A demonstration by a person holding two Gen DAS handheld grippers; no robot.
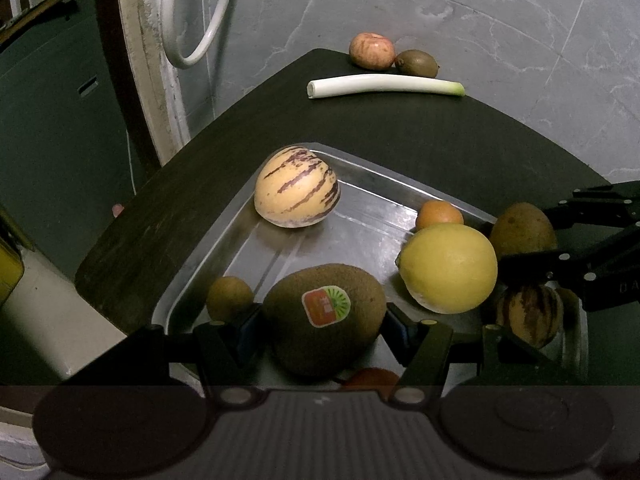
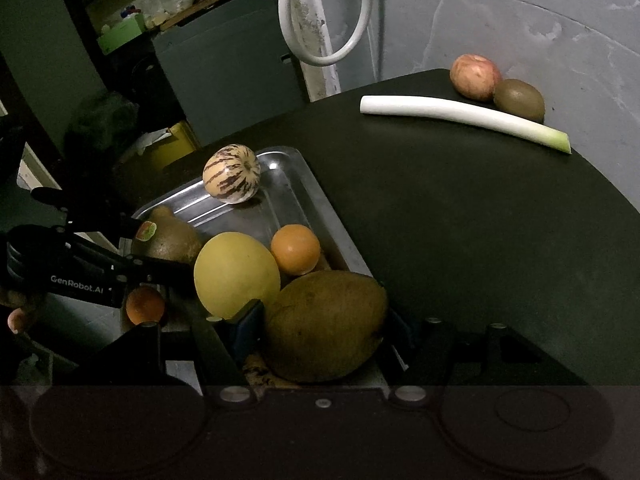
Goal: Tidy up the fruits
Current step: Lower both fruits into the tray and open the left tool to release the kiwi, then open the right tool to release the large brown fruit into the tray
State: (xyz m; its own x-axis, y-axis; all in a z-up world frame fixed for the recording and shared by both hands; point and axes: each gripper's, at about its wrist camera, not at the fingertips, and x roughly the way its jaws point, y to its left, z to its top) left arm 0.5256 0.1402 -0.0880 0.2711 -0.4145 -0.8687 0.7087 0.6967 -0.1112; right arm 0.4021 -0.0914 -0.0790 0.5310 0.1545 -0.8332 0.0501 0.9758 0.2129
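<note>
Left gripper [image 1: 324, 320] clamps a big brown kiwi [image 1: 325, 317] with a red-green sticker, held over the near end of the steel tray [image 1: 360, 196]. Right gripper [image 2: 320, 328] grips a dull brown-green fruit [image 2: 326, 326], maybe a mango, at the tray's near right corner. In the tray: striped pepino melon [image 1: 297, 192] at the far corner, smooth yellow lemon [image 1: 450, 267], small orange [image 1: 439, 213], a second striped melon [image 1: 530, 312] half hidden. On the dark table [image 1: 440, 140], far edge: blotchy red apple [image 1: 372, 51] touching a small kiwi [image 1: 416, 63], pale leek [image 1: 386, 85] just in front.
</note>
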